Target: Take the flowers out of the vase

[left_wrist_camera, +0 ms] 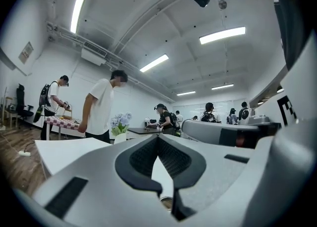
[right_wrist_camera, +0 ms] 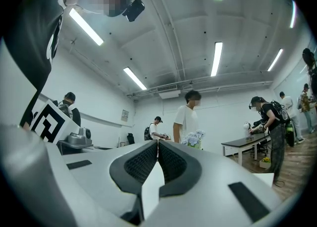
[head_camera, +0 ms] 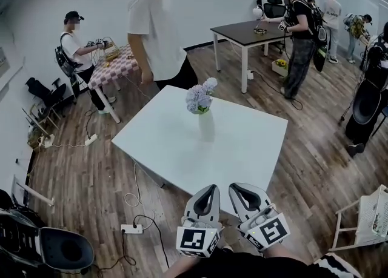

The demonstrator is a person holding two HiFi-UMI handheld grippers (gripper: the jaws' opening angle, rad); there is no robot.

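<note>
Both the left claw and the right claw are clenched empty, and the flowers sit in the vase at 12 o'clock on the surface, where a slanted pull could tip it

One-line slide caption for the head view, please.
Shut and empty, the left gripper and right gripper at the near edge of the white table, short of the vase of blue flowers.
</note>
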